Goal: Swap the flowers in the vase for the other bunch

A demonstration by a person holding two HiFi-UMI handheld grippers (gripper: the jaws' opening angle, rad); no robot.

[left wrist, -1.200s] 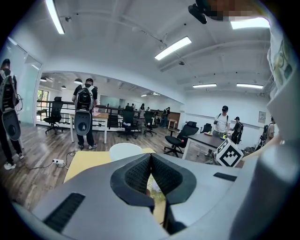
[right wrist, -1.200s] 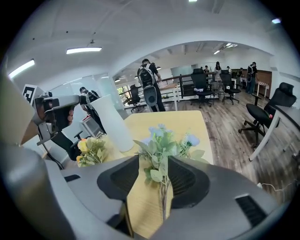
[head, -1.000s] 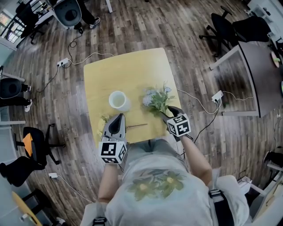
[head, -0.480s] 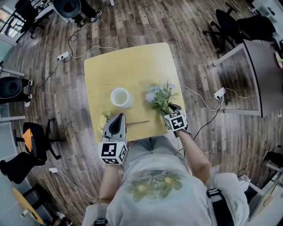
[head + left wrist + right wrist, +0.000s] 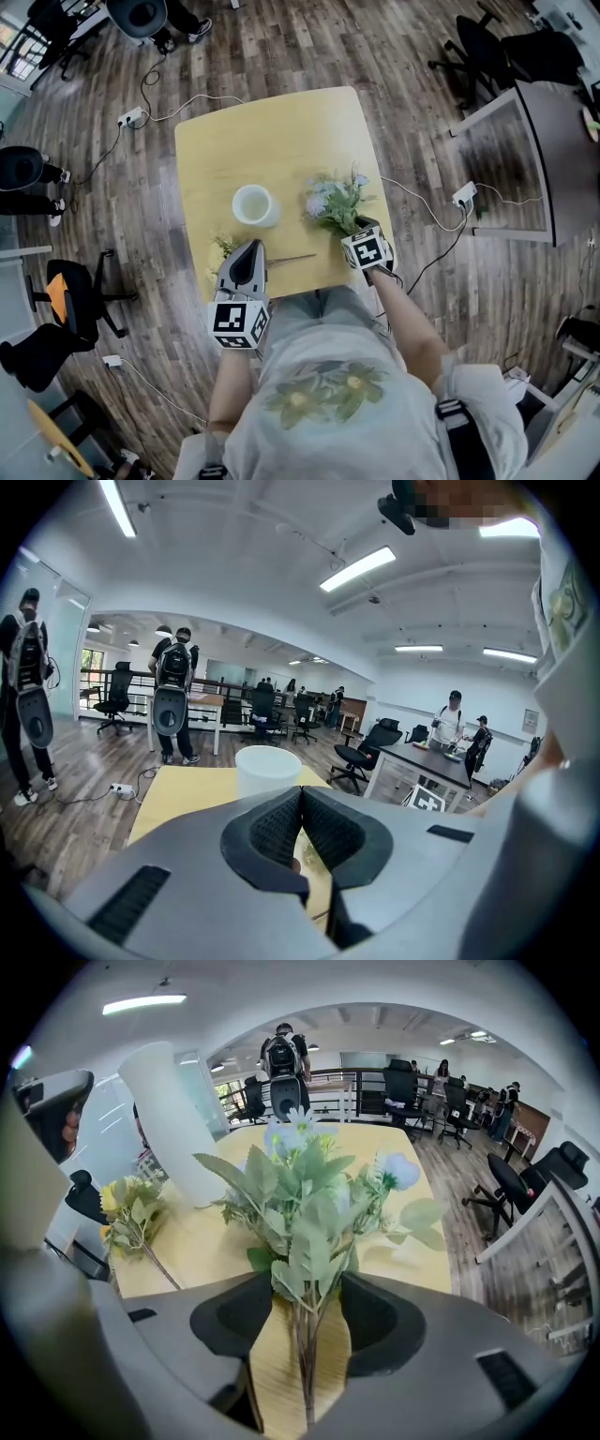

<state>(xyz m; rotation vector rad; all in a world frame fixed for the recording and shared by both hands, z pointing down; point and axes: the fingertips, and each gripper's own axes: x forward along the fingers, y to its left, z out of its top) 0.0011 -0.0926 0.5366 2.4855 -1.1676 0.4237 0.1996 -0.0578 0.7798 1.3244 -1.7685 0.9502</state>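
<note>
Right gripper view: right gripper jaws apart, just been opening; blue bunch stems between, unpinched, on table. Left gripper jaws together, empty.

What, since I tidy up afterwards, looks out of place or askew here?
Nothing is spilled or broken, but the vase stands empty while both bunches lie flat on the table: yellow bunch near the left edge, blue bunch right of the vase.

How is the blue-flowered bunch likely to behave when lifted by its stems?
The blue-flowered bunch probably weighs little: thin stems, small leaves. Its wide head looks top-heavy, so it may droop or swivel in a loose grip. The several thin stems could splay or slip unless pinched together.
</note>
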